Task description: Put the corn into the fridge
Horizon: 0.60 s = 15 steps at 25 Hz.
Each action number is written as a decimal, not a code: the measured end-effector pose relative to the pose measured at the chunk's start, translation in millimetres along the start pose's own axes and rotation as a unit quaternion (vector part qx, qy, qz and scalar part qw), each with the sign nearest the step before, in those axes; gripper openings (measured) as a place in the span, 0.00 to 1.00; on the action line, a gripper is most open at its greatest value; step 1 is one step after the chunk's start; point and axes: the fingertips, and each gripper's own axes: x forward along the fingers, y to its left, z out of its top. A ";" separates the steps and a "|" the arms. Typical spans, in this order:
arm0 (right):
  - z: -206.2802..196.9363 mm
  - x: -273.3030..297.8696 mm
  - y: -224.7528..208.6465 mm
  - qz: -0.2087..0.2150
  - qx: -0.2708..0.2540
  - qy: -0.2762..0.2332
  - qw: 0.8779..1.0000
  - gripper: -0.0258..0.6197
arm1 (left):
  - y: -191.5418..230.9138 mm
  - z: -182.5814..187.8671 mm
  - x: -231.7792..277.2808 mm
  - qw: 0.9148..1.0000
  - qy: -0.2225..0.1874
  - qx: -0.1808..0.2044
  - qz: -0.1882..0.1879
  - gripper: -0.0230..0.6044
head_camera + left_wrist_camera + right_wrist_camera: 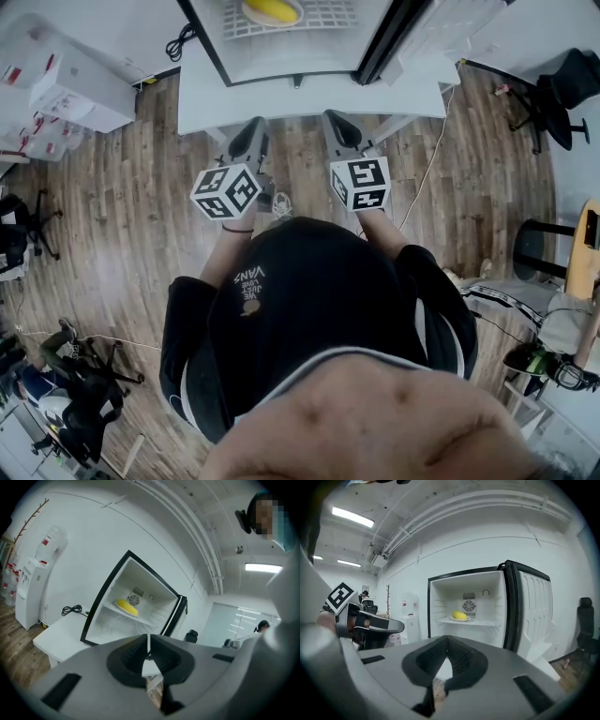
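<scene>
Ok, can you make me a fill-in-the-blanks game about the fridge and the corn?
1. The door of the fridge stands ___.
2. The corn lies ___ the fridge, on a shelf.
3. The jaws of the right gripper are ___, with nothing between them.
4. The floor is made of ___.

Missing words: open; inside; shut; wood.
</scene>
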 end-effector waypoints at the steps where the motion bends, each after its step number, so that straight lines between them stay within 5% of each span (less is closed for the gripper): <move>1: -0.3 -0.7 -0.4 0.000 -0.001 0.000 1.000 0.06 | -1.0 -0.1 0.0 1.000 0.000 0.001 0.000 0.09; 15: -4.8 -5.2 3.3 0.004 -0.014 0.009 1.000 0.06 | -5.2 -2.6 -3.6 1.000 -0.001 0.005 0.004 0.09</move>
